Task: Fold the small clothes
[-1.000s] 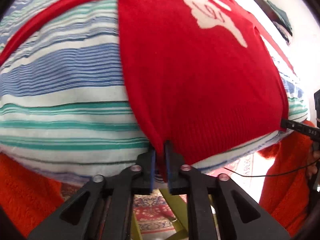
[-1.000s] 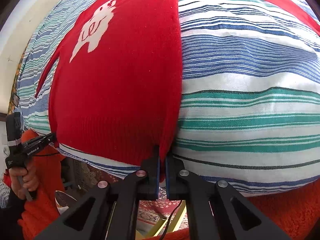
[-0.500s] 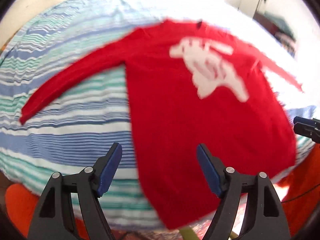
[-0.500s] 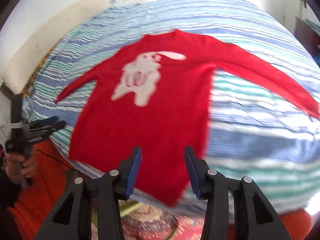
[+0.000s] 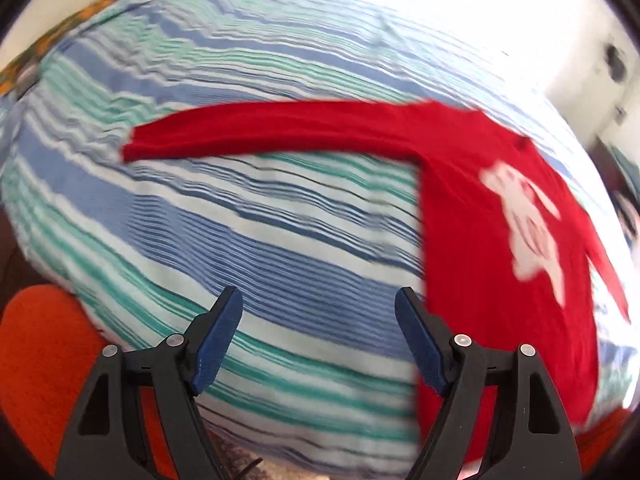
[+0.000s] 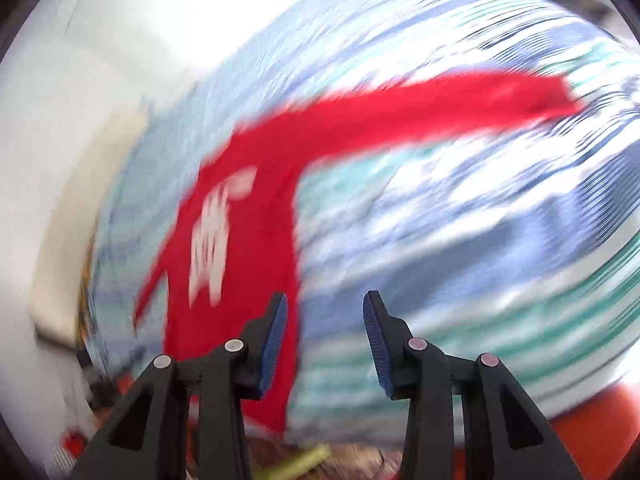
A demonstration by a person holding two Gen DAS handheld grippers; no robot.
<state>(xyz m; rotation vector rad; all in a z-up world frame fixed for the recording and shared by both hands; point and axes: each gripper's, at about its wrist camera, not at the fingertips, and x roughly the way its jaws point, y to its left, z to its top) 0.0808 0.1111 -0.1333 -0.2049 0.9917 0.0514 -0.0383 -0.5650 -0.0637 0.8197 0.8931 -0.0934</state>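
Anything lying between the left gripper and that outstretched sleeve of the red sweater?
Nothing visible does. The left gripper hangs open and empty above bare striped bedcover. The red sweater lies flat on it, its sleeve stretched out beyond the gripper, with only cover between them.

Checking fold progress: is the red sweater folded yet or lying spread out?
Spread out. The red sweater lies flat on the striped bedcover, one sleeve stretched sideways, white motif facing up; no fold visible.
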